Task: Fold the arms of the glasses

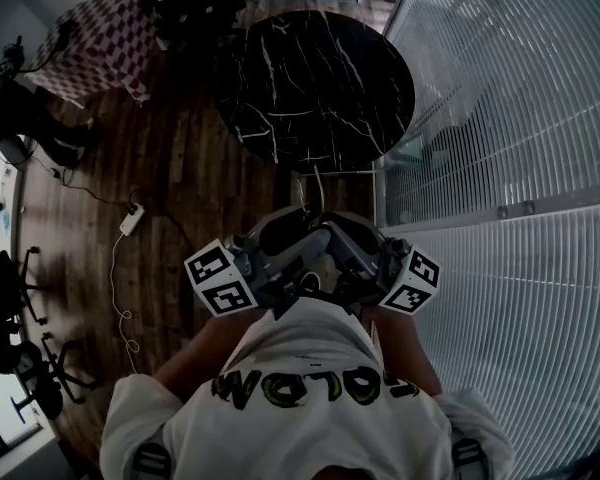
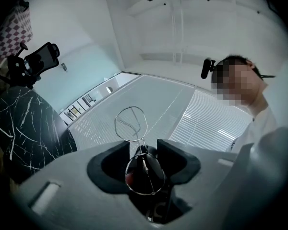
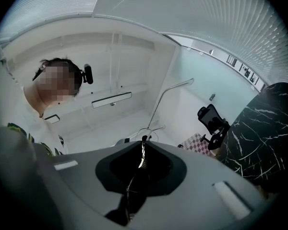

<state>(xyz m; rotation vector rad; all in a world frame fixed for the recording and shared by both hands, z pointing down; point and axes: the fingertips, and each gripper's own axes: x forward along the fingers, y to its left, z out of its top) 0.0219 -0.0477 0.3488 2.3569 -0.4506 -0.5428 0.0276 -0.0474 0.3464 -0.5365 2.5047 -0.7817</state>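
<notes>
- While the person in a white printed shirt (image 1: 310,368) is holding both tools close to the chest, the thin wire-framed glasses with round dark lenses (image 2: 144,176) are hanging in the air between them, resting on no surface.
- The left tool (image 2: 143,150) is gripping the glasses at one lens, its jaws closing on that lens from both sides.
- The second wire rim (image 2: 130,122) is sticking up past the left tool's tips.
- The right tool (image 3: 142,145) is pinching a thin metal part of the frame, with its jaws pressed almost together on it.
- A slender wire arm (image 3: 173,96) is rising beyond the right tool's jaws.
- The round black bench with white veins (image 1: 320,78) is standing ahead on the dark wooden floor (image 1: 180,188), well apart from the glasses.
- A checkered cloth (image 1: 100,38) is covering a table at the far left, and a white power strip (image 1: 132,218) is lying on the floor.
</notes>
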